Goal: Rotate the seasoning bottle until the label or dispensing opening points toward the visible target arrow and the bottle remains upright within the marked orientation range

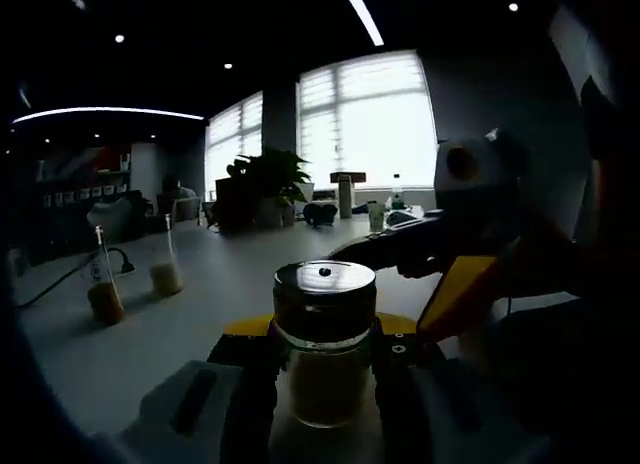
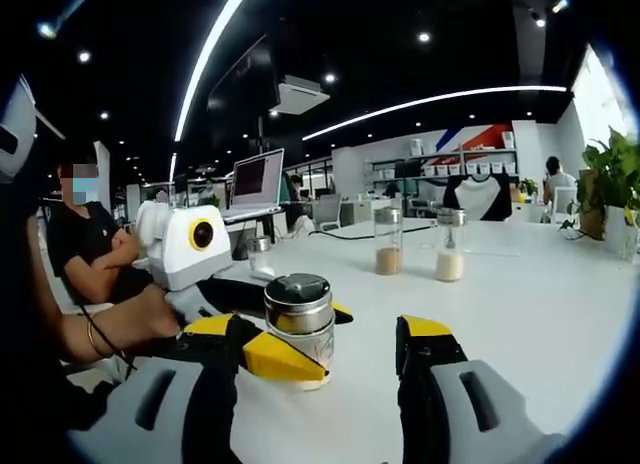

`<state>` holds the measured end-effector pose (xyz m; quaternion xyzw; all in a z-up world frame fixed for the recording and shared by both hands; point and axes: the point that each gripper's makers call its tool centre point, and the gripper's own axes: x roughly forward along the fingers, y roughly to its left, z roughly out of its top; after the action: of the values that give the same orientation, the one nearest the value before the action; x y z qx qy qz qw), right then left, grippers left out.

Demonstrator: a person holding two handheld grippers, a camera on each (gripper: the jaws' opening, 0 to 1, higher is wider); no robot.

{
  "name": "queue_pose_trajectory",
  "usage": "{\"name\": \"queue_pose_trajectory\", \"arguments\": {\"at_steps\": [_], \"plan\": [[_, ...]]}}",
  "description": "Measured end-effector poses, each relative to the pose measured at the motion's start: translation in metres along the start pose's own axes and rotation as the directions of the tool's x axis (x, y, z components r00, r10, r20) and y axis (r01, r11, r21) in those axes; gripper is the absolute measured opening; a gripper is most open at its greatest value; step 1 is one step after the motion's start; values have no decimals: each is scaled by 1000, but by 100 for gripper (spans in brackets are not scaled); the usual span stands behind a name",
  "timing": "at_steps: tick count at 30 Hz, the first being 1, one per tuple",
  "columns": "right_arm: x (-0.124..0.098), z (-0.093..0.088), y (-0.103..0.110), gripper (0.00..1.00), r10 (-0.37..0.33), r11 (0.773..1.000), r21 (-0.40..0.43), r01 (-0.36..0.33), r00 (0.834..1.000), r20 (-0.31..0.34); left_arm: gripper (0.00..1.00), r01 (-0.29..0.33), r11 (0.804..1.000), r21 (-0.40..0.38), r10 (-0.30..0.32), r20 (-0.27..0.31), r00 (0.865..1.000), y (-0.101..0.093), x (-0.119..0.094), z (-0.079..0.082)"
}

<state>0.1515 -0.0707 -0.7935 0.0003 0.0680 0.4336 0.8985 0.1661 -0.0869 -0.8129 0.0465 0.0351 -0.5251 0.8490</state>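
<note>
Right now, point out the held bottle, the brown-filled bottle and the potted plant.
held bottle [image 1: 324,289], left gripper view, on its dark lid.
brown-filled bottle [image 1: 104,301], left gripper view, on its brown contents.
potted plant [image 1: 268,173], left gripper view, on its leaves.

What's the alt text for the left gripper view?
A glass seasoning bottle with a dark metal lid stands upright between the left gripper's black fingers, which close on its sides above a white table. The right gripper reaches in from the right; two more bottles stand at left, bright windows behind.
</note>
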Motion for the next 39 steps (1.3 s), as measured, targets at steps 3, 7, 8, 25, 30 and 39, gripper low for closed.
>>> {"name": "queue_pose_trajectory", "arguments": {"at_steps": [3, 7, 8, 25, 30, 39], "plan": [[3, 2, 3, 58, 13, 1000, -13, -13, 1000, 5, 37, 17, 1000, 4, -17, 5, 1000, -5, 2, 2], [6, 4, 7, 55, 32, 999, -7, -32, 999, 13, 37, 24, 1000, -1, -24, 7, 1000, -6, 2, 1], [6, 4, 8, 54, 36, 999, -6, -36, 999, 15, 37, 27, 1000, -3, -27, 8, 1000, -7, 2, 1], [8, 11, 13, 31, 55, 996, -74, -52, 998, 39, 37, 115, 993, -3, -114, 24, 993, -22, 5, 6], [7, 15, 13, 31, 29, 996, -84, -23, 997, 68, 37, 131, 991, 5, -131, 23, 991, -23, 6, 9], [10, 17, 11, 30, 9, 997, -71, -3, 996, 94, 37, 124, 992, 17, -124, 2, 992, -22, 6, 9]]}}
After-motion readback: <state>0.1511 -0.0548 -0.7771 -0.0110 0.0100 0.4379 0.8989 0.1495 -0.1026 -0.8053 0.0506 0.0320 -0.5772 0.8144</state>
